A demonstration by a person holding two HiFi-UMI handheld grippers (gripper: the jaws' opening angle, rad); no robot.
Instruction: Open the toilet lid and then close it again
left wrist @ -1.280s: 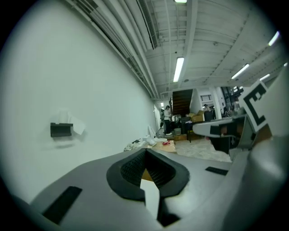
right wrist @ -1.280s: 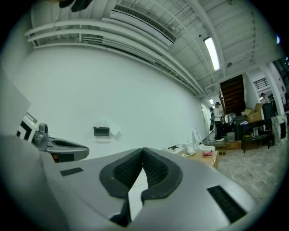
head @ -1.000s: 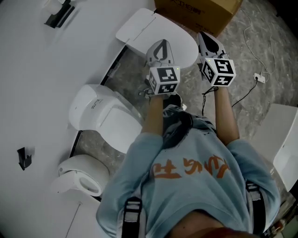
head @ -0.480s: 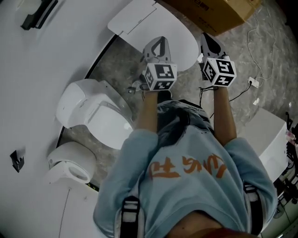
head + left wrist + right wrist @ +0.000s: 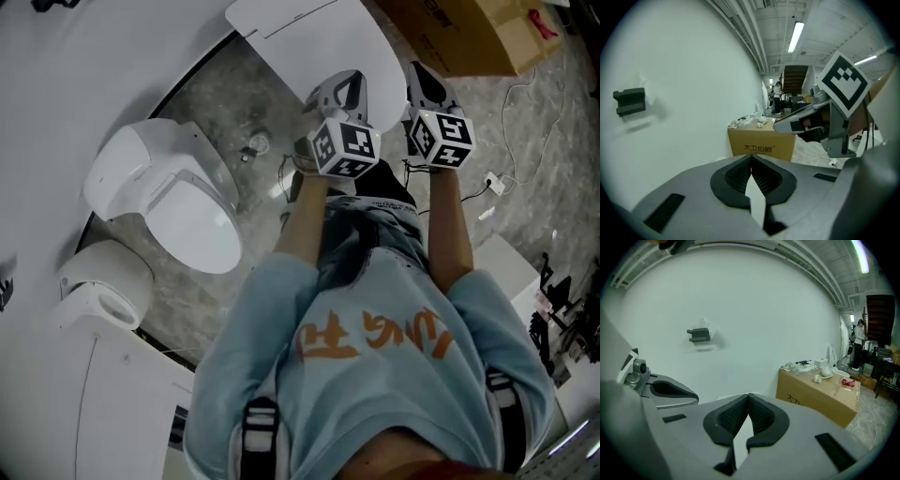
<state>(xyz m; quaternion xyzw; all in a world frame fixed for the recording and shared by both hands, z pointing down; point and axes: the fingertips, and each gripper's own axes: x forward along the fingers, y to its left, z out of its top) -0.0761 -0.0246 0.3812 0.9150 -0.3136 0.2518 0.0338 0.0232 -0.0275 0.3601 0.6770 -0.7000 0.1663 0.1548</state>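
Person: light-blue shirt (image 5: 375, 375) nearest the camera, both forearms stretched forward.
Left gripper (image 5: 349, 80): jaws pressed together with nothing between them; its tip is over the front end of the toilet lid.
Right gripper (image 5: 417, 70): jaws pressed together, empty; just off the lid's right front edge.
Toilet lid (image 5: 300, 37): white, down flat and closed, ahead of the person; I cannot tell whether either gripper touches it.
Second toilet (image 5: 169, 202): off to the left by the wall (image 5: 56, 84), lid down.
Cardboard box (image 5: 469, 33): farthest, right of the lid.
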